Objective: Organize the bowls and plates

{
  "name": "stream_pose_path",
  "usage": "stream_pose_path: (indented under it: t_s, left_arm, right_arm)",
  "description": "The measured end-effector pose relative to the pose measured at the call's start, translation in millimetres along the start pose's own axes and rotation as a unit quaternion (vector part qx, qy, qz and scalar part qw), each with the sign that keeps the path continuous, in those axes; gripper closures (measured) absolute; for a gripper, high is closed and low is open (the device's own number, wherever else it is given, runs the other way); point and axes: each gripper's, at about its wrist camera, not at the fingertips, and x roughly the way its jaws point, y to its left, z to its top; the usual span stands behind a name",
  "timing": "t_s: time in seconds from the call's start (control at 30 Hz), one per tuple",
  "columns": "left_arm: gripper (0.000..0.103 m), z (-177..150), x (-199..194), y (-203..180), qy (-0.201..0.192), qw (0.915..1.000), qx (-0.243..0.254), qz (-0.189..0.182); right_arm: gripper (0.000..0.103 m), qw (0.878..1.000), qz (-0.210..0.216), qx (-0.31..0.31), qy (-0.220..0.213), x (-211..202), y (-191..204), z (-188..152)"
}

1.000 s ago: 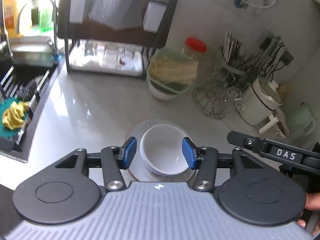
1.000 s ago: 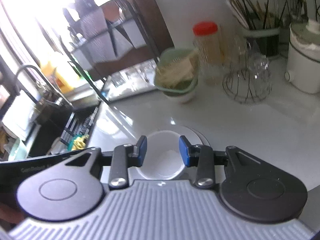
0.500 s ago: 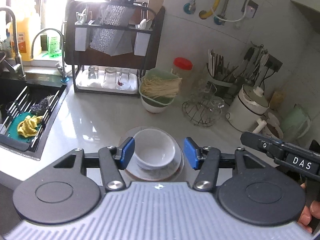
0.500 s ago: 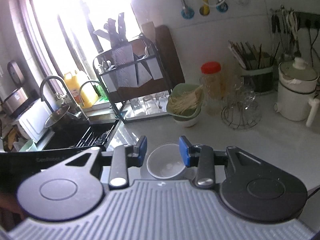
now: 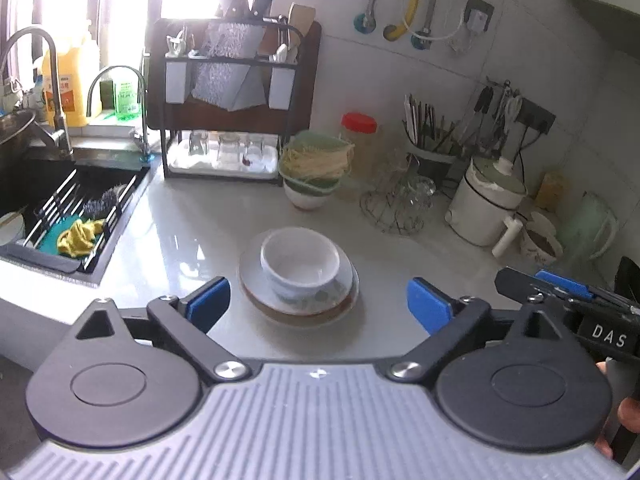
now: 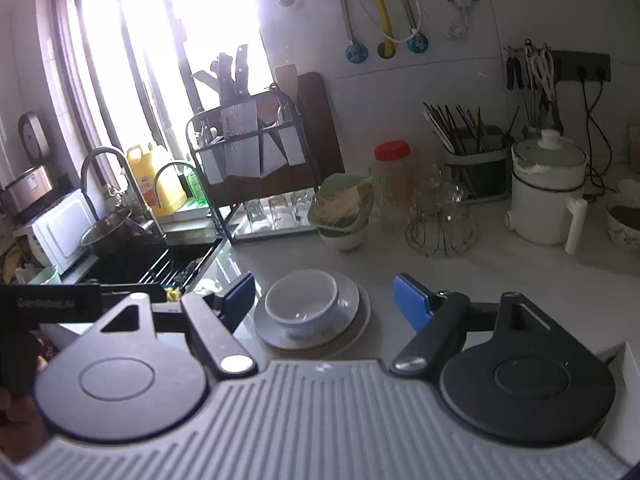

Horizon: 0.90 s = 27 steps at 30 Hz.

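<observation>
While both tongs spread, gripping nothing | bowl (image 5: 299, 261) sits on plates (image 5: 256, 284) | bare surface (image 5: 188, 236) all round bowl, sink (image 5: 60, 200) edge well apart.

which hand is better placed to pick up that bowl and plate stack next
Neither clearly, perhaps the left. Both grippers are empty with jaws opening and back from the stack. In the left view the bowl on the plates sits centred ahead of the left gripper; it lies slightly left of centre for the right gripper.

Looking down at a white bowl (image 6: 302, 300) sitting on stacked plates (image 6: 352, 316) on the desk (image 6: 500, 272), right gripper (image 6: 324, 298) jaws opening, nothing between them.
</observation>
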Motion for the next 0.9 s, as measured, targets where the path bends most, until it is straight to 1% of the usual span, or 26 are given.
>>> stream_pose_path:
  t_s: [0.03,0.1,0.17,0.43,0.53,0.77,0.9]
  left_arm:
    - [0.004,-3,-3,-2,0.001,1.0,0.001,-0.001]
    - [0.003,-9,-6,-6,0.002,1.0,0.007,-0.002]
    - [0.003,-15,-11,-12,0.001,0.9999,0.017,0.003]
    - [0.003,-36,-25,-19,-0.002,0.9997,0.019,0.015]
    - [0.003,-41,-28,-19,-0.001,0.9993,0.026,0.026]
    - [0.003,-47,-33,-18,0.002,0.9992,0.019,0.035]
    - [0.003,-48,-36,-16,0.0,0.9992,0.021,0.034]
  right_arm:
    - [0.023,1.0,0.002,0.0,0.001,-4,-1,-3]
    - [0.012,1.0,-0.001,-0.008,-0.003,-12,-2,-9]
    - [0.012,1.0,-0.005,-0.011,-0.01,-20,-5,-14]
    - [0.012,1.0,-0.007,-0.009,0.002,-31,-11,-31]
    - [0.012,1.0,-0.01,-0.007,-0.001,-36,-12,-34]
    - [0.012,1.0,-0.013,-0.004,0.001,-40,-11,-39]
    - [0.012,1.0,-0.016,-0.004,0.003,-42,-7,-41]
